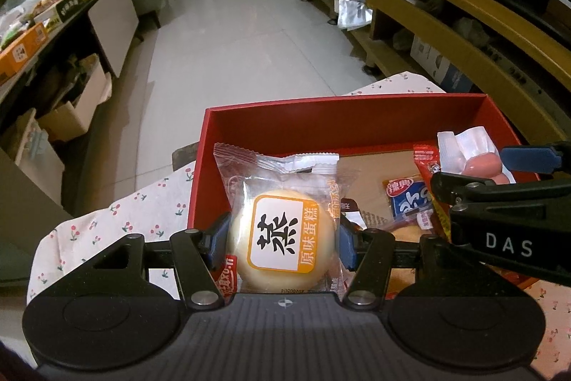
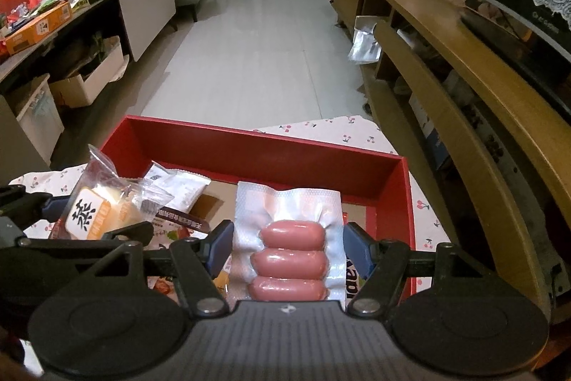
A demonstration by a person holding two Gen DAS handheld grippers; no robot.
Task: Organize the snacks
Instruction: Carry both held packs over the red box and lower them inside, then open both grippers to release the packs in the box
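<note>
A round steamed cake [image 1: 278,234] in a clear wrapper with an orange-and-white label sits between the blue pads of my left gripper [image 1: 283,240], which is shut on it over the near left corner of the red box [image 1: 339,127]. My right gripper [image 2: 289,247] is shut on a vacuum pack of three pink sausages [image 2: 291,256] above the right half of the red box [image 2: 267,163]. Each gripper shows in the other's view: the sausage pack [image 1: 478,163] at the right, the cake [image 2: 96,213] at the left. Several snack packets lie on the box's brown floor.
The box rests on a cherry-print cloth [image 1: 107,227]. Inside it lie a blue-and-white packet [image 1: 410,199] and a white packet [image 2: 178,188]. A wooden cabinet [image 2: 464,66] runs along the right; a low table with snack boxes [image 1: 28,49] stands at the left, with tiled floor between.
</note>
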